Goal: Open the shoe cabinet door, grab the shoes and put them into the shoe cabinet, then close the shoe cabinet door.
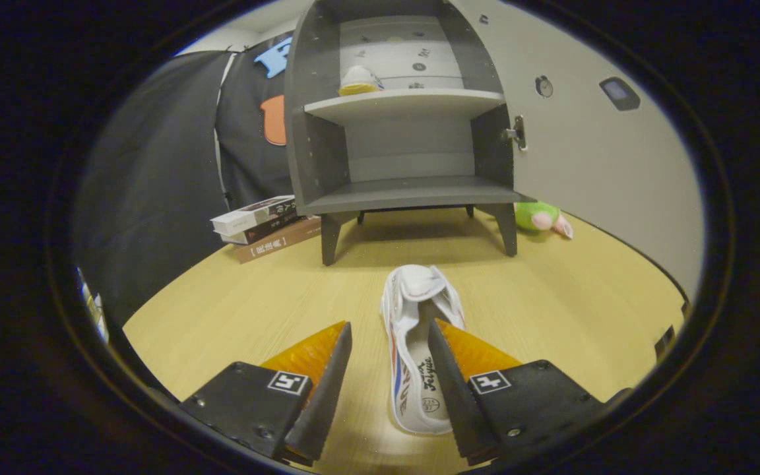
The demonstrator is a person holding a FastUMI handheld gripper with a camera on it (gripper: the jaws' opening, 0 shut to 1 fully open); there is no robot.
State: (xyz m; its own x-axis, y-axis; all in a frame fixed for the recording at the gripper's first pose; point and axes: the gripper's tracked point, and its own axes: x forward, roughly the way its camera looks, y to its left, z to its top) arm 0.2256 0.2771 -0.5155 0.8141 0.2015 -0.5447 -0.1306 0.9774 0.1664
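A white shoe [417,323] with red and blue side stripes lies on the wooden table [235,310], its heel toward me and toe toward the cabinet. My gripper [390,343] is open over its heel end. The right finger [449,376] sits over the shoe's opening, and the left finger [330,376] stands apart from the shoe's left side. Beyond the shoe stands the grey shoe cabinet [406,132], its door [591,145] swung wide to the right. Another shoe [359,80], white with a yellow sole, rests on the upper shelf. The lower shelf [413,191] is bare.
A stack of books [264,227] lies to the left of the cabinet's legs. A green and pink plush toy [541,218] sits by the cabinet's right leg, under the open door. Black cloth walls the left side.
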